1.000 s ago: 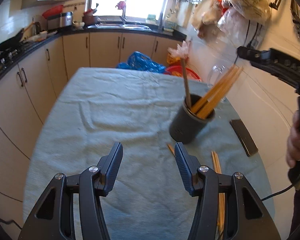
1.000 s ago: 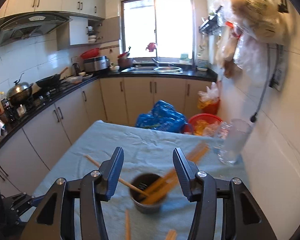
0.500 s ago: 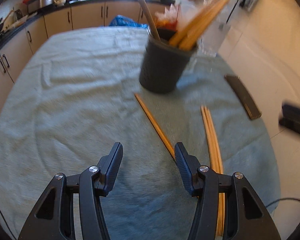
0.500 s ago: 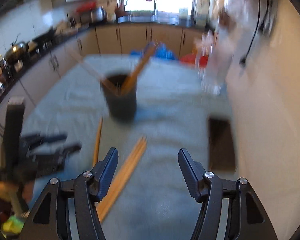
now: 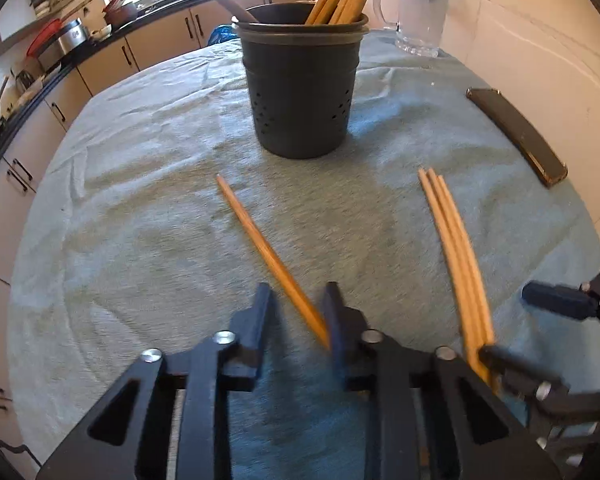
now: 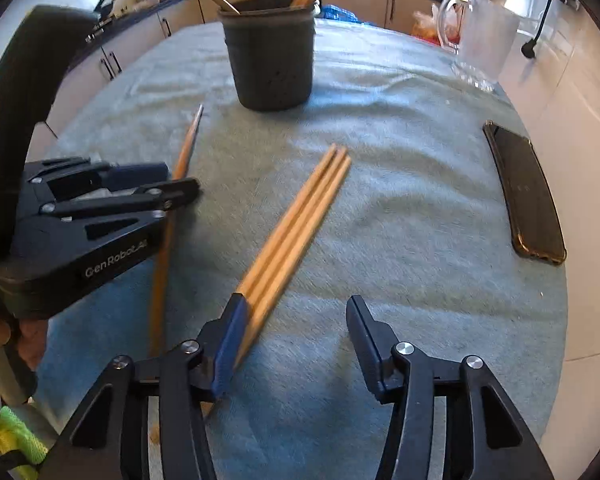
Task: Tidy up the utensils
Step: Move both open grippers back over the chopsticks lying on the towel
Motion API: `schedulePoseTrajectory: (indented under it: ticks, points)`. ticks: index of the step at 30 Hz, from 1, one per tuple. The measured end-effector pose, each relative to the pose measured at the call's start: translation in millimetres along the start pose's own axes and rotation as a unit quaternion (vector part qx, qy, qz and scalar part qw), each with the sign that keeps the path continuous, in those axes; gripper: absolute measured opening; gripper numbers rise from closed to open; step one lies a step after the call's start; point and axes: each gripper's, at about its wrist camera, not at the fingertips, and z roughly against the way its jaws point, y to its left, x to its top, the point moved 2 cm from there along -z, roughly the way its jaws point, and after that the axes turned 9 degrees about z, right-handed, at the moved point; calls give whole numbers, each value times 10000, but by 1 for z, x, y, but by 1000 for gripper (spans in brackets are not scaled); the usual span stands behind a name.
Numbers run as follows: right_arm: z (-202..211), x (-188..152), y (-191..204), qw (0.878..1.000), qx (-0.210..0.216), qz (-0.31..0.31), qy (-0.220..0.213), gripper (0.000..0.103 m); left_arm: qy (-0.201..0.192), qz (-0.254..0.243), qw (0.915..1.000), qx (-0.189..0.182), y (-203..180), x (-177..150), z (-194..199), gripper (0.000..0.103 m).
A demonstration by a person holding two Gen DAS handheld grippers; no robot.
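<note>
A dark utensil holder (image 5: 302, 84) with several chopsticks and a spoon handle stands on the green cloth; it also shows in the right wrist view (image 6: 270, 52). A single chopstick (image 5: 266, 252) lies in front of it, its near end between the fingers of my left gripper (image 5: 298, 300), which is open but narrowed, its right finger touching the stick. Three chopsticks (image 6: 296, 220) lie side by side; their near ends rest against the left finger of my open right gripper (image 6: 296, 316). The left gripper (image 6: 180, 182) shows over the single chopstick (image 6: 180, 168) in the right wrist view.
A dark phone (image 6: 524, 196) lies near the table's right edge by the white wall, also in the left wrist view (image 5: 516, 132). A glass mug (image 5: 418, 16) stands behind the holder at the right. Kitchen cabinets run along the far left.
Both grippers have dropped low to the cloth and moved forward. The left gripper has narrowed around the single chopstick's end. The right gripper has come up to the three chopsticks.
</note>
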Motion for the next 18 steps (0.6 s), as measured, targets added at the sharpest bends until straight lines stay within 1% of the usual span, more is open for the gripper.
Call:
schedulePoseTrajectory:
  ticks: [3, 5, 7, 8, 10, 12, 14, 16, 18]
  points:
    - [2, -3, 3, 10000, -30, -41, -33, 45, -31, -107, 9999, 114, 10, -5, 3, 21]
    - [4, -6, 2, 9999, -54, -88, -42, 45, -40, -152, 9999, 57, 21, -10, 8, 21]
    - [1, -9, -1, 9998, -116, -140, 71, 37, -39, -142, 9999, 23, 34, -16, 12, 21]
    - [-1, -11, -1, 9997, -120, -159, 135, 37, -27, -121, 9999, -27, 40, -20, 15, 21]
    - [1, -15, -2, 9996, -223, -121, 102, 36, -21, -111, 9999, -97, 49, -26, 19, 21]
    - [2, -16, -5, 9991, -307, -225, 205, 36, -3, -134, 9998, -167, 56, -33, 22, 21]
    - [4, -16, -12, 9985, -384, -290, 259, 36, 3, -323, 9992, -255, 63, -44, 29, 21]
    - [5, -18, -20, 9978, -370, -451, 302, 36, 47, -429, 9985, -322, 71, -52, 35, 21]
    - [6, -19, -25, 9975, -305, -564, 313, 36, 157, -321, 9981, -512, 80, -56, 38, 21]
